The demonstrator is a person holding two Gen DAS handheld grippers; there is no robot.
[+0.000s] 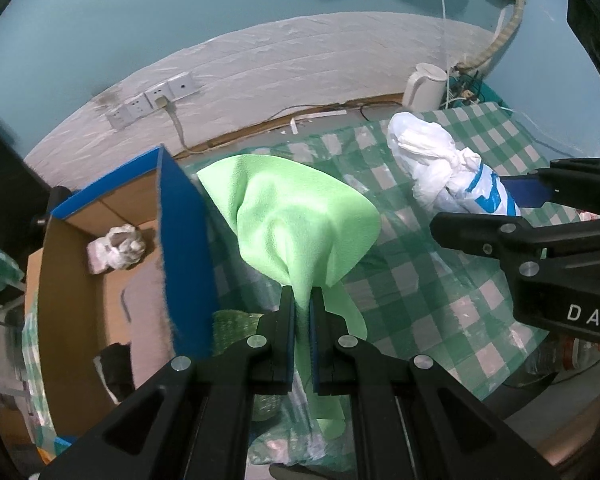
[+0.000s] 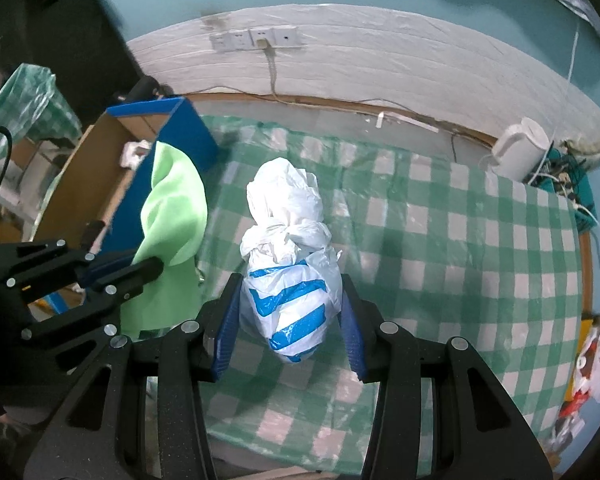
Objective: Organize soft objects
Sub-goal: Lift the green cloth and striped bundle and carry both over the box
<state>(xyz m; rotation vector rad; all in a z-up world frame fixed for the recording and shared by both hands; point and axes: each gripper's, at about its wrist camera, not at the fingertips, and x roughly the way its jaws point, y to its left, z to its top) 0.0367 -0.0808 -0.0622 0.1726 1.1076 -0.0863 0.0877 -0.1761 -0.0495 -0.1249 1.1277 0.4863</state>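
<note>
My left gripper (image 1: 302, 300) is shut on a light green cloth (image 1: 300, 220), which hangs lifted above the checked table beside the cardboard box (image 1: 72, 264). The cloth also shows in the right wrist view (image 2: 172, 220), with the left gripper (image 2: 140, 272) below it. My right gripper (image 2: 290, 320) stands around a knotted white plastic bag with blue stripes (image 2: 288, 276); its blue pads (image 2: 228, 328) touch the bag's sides. The bag (image 1: 440, 160) and right gripper (image 1: 496, 204) also show in the left wrist view.
The box, with a blue-faced flap (image 1: 184, 256), holds a white bundle (image 1: 120, 246). A green-and-white checked cloth covers the table (image 2: 460, 260). A white kettle (image 2: 520, 148) and cables stand at the far right. Wall sockets (image 2: 256, 38) are behind.
</note>
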